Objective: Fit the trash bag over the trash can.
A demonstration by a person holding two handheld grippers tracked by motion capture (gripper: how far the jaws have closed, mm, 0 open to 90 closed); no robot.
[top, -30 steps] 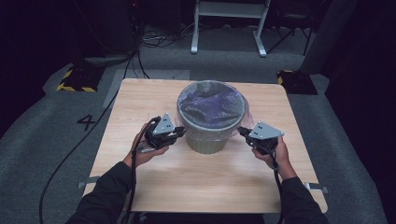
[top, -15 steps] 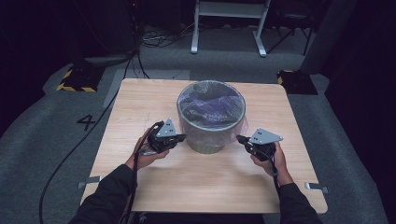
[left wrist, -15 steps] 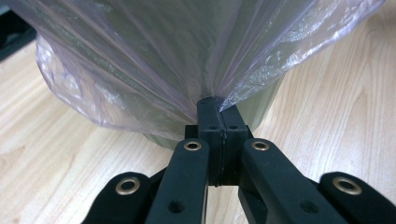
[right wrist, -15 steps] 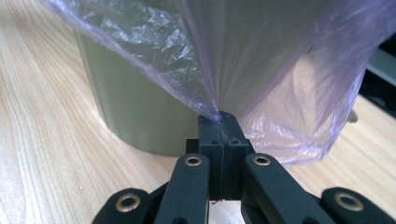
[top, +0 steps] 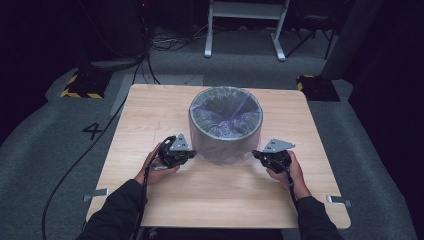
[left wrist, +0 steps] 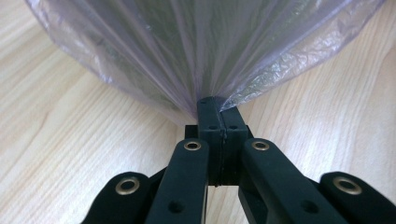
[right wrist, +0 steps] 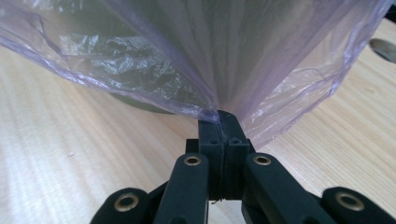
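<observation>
At centre frame on the worktop, a lined bin stands; the left claw and right claw each pinch its purple bag low at the sides.

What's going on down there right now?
Left gripper and right gripper both shut on bin liner. Liner skirt covers bin wall. Nothing in the way.

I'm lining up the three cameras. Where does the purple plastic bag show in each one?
High view: plastic bag at centre, draped over the bin.
Left gripper view: across the top, an edge pinched in the left claw.
Right gripper view: across the top, pinched in the right claw.
Shared landmark: the wooden table.
</observation>
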